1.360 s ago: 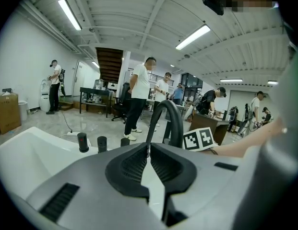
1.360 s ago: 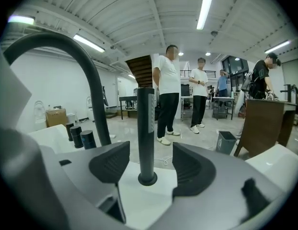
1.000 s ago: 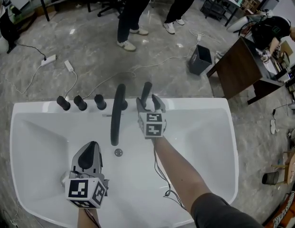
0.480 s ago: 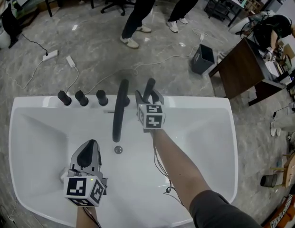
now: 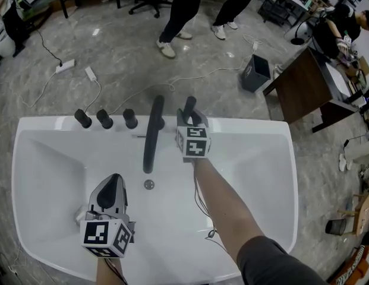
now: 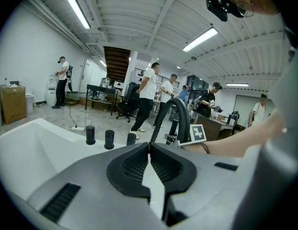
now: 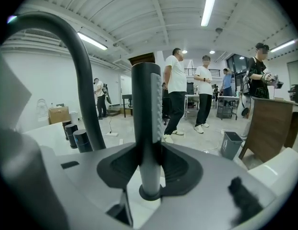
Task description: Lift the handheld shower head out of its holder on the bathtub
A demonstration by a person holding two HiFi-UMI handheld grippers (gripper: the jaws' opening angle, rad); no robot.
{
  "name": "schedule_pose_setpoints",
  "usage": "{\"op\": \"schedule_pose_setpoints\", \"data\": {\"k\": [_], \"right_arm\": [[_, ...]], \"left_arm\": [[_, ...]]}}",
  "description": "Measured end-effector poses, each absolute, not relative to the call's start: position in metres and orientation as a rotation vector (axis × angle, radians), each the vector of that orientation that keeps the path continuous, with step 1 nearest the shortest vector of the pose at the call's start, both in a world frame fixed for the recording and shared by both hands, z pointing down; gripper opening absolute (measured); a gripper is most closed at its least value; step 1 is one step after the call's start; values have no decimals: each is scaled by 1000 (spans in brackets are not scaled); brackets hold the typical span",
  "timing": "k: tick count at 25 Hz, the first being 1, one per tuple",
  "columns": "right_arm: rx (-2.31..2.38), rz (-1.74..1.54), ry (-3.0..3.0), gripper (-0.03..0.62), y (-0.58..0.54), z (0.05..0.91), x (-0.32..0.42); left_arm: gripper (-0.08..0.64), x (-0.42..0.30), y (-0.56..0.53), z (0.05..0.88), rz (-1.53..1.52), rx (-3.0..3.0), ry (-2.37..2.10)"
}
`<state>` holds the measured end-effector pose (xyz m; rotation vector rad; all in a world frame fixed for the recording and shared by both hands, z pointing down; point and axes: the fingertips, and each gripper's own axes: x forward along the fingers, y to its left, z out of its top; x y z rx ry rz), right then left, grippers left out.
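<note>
**Black shower head (image 7: 146, 123) clamped in the right tongs (image 7: 149, 169)**

The right tongs have just been closing, and both pads now press on the shower head's upright handle. It stands in its holder (image 7: 149, 193) on the far rim of the white bathtub (image 5: 249, 129). Just left of these tongs arches the dark spout (image 5: 152, 136), with three black knobs (image 5: 104, 119) further left. The left tongs (image 6: 149, 150) have their tips together and nothing between them. They hover over the tub, well apart from the shower head.

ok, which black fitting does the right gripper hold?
The shower head: straight upright handle right of the arched spout; the right gripper, jaws just closing, grips it.
</note>
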<state>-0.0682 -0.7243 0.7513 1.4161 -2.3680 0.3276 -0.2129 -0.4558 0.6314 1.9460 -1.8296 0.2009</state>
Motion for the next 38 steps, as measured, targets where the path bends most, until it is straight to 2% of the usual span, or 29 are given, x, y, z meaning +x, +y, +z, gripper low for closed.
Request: {"op": "schedule_pose_setpoints", "data": {"k": [8,17,28,38], "right_arm": [[1449,339,-2371,138,-711,720,-55],[1450,251,-2434,138,-682,635,-43],[1411,128,-2485,138,-598,544,-31],[1384,106,-2494,138,-503,497,-22]], "left_arm": [[18,-213,-441,623,240,1949,-1815],[18,-203,-424,563,172,1993,-1819],[18,-182,-371,503,109,2064,-1775],[18,-170,-315,464,113,2166,-1734]]}}
